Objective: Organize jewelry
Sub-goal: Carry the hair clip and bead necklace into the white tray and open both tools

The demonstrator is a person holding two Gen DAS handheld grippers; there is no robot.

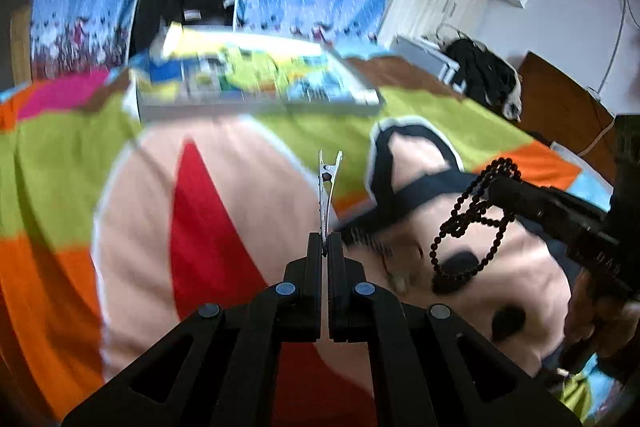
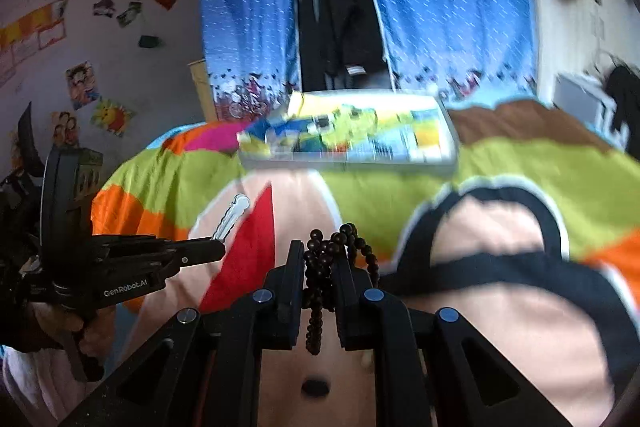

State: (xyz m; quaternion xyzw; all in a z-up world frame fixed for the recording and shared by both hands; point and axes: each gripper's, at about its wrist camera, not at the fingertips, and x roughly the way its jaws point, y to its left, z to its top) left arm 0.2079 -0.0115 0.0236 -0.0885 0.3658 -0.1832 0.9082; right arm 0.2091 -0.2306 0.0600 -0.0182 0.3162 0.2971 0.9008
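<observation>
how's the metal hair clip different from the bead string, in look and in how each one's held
The hair clip is one thin, rigid, silver piece; the bead string is many small dark round beads, limp and looped.

The clip sticks straight out beyond the left gripper; the beads bunch between the right gripper's jaws and dangle below.

Shared: each is pinched in shut jaws, held above the colourful bedspread.

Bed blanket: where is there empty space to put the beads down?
Bare blanket lies between the organizer box and both hand-held grippers: the red wedge and green band. The box looks full. Left hand-held gripper holds a hair clip; right holds beads.
</observation>
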